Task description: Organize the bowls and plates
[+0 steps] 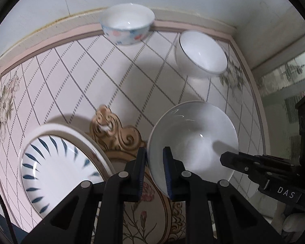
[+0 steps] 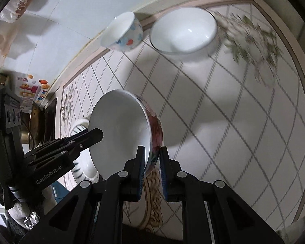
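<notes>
White bowl [image 1: 193, 140] rim | clamped between left hand-held gripper [image 1: 155, 156] fingers

Glossy white ceramic bowl [image 1: 193, 142] w/ glare spots, matt black plastic gripper [image 1: 154, 170], smooth pink grid-print desk [image 1: 111, 71] cover.

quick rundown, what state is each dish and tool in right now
left tool: shut on the large bowl's rim
right tool: shut on the same bowl's opposite rim
large bowl: tilted, held by both tools
striped plate: flat on table
patterned bowl: upright, empty
white bowl: upright, empty
</notes>
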`<state>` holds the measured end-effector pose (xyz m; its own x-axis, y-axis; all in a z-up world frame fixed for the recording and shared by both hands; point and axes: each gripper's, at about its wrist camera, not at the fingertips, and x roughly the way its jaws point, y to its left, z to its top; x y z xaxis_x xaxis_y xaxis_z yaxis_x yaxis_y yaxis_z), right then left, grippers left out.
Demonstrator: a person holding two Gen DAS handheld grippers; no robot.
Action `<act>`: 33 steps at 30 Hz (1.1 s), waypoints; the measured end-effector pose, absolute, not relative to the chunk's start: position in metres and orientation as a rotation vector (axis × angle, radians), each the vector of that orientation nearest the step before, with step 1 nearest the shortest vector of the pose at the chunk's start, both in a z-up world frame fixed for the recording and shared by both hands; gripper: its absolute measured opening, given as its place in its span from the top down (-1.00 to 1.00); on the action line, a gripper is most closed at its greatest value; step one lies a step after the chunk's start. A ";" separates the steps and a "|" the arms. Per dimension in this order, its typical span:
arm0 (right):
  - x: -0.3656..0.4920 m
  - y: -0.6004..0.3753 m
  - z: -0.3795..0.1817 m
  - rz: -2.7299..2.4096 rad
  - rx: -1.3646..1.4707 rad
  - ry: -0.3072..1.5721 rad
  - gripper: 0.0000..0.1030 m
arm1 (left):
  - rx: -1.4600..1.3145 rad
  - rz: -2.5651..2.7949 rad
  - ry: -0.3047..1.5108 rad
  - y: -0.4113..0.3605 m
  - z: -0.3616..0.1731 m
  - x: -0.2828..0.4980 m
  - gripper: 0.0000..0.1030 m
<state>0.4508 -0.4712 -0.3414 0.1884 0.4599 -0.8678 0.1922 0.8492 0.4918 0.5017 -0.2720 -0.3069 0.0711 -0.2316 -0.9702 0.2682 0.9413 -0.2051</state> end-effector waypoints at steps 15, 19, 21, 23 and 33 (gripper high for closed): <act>0.423 -0.487 -0.377 0.184 0.602 1.442 0.69 | 0.116 -0.364 1.499 -0.297 -0.338 0.482 0.71; 0.424 -0.488 -0.382 0.187 0.603 1.455 0.69 | 0.118 -0.355 1.507 -0.297 -0.343 0.481 0.71; 0.425 -0.487 -0.383 0.190 0.603 1.458 0.69 | 0.122 -0.352 1.506 -0.298 -0.344 0.481 0.71; 0.426 -0.486 -0.384 0.193 0.607 1.462 0.69 | 0.122 -0.351 1.504 -0.299 -0.344 0.481 0.71; 0.439 -0.508 -0.366 0.224 0.667 1.456 0.52 | 0.029 -0.365 1.442 -0.294 -0.288 0.508 0.47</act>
<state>0.4395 -0.5082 -0.3661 0.1318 0.5272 -0.8395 0.2501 0.8018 0.5428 0.5077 -0.2937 -0.2877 0.0829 -0.2274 -0.9703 0.2616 0.9444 -0.1990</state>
